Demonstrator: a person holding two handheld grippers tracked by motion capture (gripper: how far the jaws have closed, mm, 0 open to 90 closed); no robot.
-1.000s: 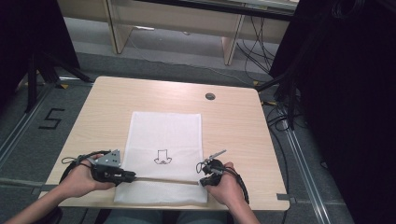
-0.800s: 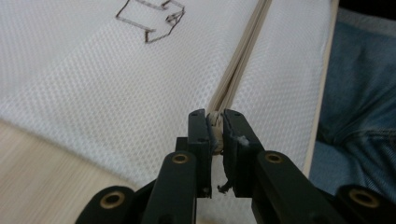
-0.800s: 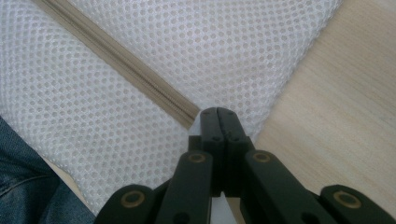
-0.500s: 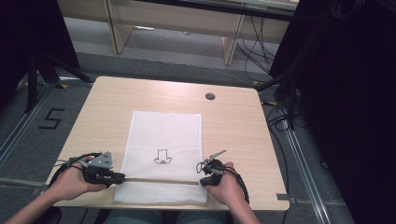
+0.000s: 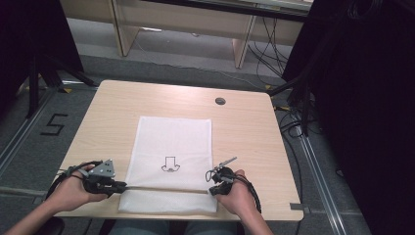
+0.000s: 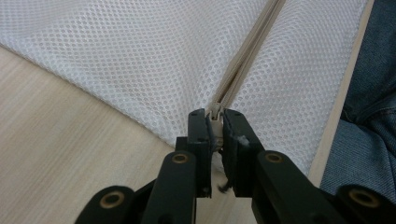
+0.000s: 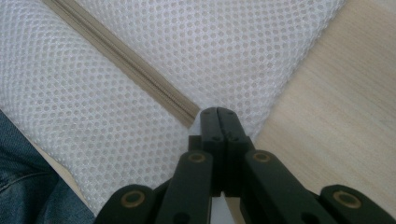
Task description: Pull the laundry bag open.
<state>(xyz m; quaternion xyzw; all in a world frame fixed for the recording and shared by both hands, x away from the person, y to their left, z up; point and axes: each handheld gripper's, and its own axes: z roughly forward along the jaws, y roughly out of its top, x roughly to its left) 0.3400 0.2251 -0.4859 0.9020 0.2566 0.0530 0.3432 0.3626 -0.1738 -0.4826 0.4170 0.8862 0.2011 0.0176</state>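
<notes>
A white mesh bag [image 5: 173, 142] lies flat on the wooden table [image 5: 244, 132], with a beige zipper [image 5: 166, 189] running across its near end. My left gripper [image 5: 122, 186] sits at the bag's left edge. In the left gripper view it [image 6: 215, 116] is shut on the zipper pull [image 6: 215, 125], and the zipper tape [image 6: 247, 51] leads away from the jaws. My right gripper [image 5: 214, 190] is at the bag's right edge. In the right gripper view it [image 7: 217, 112] is shut on the mesh [image 7: 233, 46] just past the zipper's end [image 7: 187, 112].
A small black outline drawing [image 5: 170, 165] marks the bag's middle. A round cable hole [image 5: 220, 101] sits at the table's far right. The table's near edge [image 5: 254, 215] runs close under both hands, with jeans [image 6: 369, 93] beyond it. Cables [image 5: 293, 122] lie on the floor at right.
My left gripper has slid left along the zipper line to the bag's left edge, with the pull in it. The right gripper has stayed put at the right edge.
</notes>
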